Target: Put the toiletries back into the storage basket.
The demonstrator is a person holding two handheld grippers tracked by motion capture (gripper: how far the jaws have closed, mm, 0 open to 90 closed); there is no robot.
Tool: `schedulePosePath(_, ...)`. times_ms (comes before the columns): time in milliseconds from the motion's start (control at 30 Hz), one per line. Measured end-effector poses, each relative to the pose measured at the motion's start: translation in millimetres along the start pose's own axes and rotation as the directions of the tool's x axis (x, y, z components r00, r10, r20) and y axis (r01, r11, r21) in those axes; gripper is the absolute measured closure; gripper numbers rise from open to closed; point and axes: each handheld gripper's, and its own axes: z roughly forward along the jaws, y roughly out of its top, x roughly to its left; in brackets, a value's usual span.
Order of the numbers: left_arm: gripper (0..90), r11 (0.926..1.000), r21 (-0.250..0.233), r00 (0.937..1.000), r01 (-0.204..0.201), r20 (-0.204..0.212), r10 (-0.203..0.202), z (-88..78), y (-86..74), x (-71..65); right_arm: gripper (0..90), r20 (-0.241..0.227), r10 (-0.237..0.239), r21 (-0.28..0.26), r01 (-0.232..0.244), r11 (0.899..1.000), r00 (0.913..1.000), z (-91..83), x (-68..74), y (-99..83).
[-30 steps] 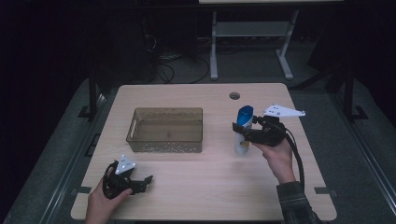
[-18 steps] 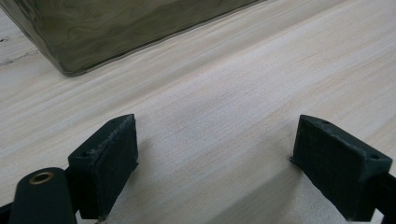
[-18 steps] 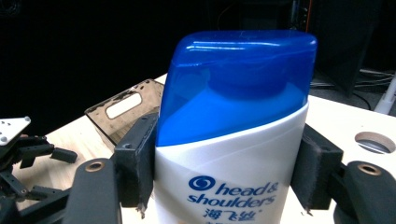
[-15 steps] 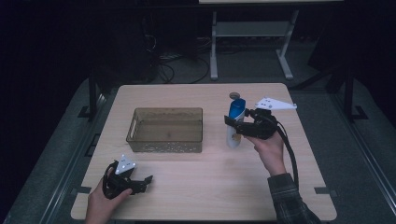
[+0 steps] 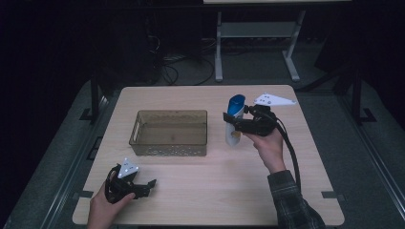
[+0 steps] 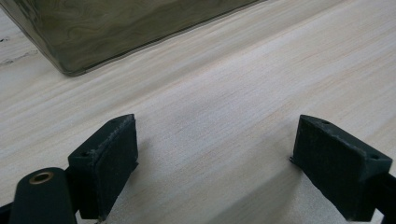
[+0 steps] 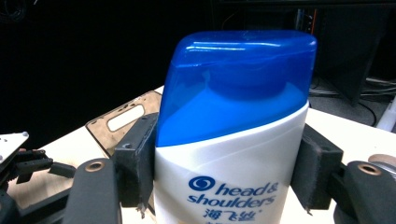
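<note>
A white shampoo bottle (image 5: 233, 129) with a blue cap stands upright in my right gripper (image 5: 232, 123), lifted just off the table to the right of the bin. In the right gripper view both black pads press the sides of the shampoo bottle (image 7: 231, 154). A translucent brown plastic bin (image 5: 169, 132) sits empty at the table's middle left. My left gripper (image 5: 145, 185) rests near the front left edge, held by a hand, its jaws open. In the left gripper view its fingertips (image 6: 109, 158) frame bare wood, with the bin (image 6: 121, 28) beyond.
The light wooden table (image 5: 210, 191) has a round cable hole near its far right side. Behind the table stand a metal frame and cables on the dark floor. In the right gripper view the left gripper (image 7: 23, 158) shows far off at left.
My right gripper has carried the bottle leftward and farther back, nearer the bin, and a little higher. The left gripper has stayed where it was.
</note>
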Motion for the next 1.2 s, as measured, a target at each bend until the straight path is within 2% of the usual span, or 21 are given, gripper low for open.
schedulePosePath(967,12.9,1.0000,0.000,1.0000,0.000,0.000,0.000,0.1,0.0,0.1,33.7,-0.048,-0.029,-0.023,0.028,0.999,0.9984,47.4,18.0,20.5)
schedulePosePath(1200,12.9,1.0000,0.000,1.0000,0.000,0.000,0.000,0.1,0.0,0.1,33.7,-0.062,-0.036,-0.014,0.036,0.999,0.9974,60.0,24.8,22.8)
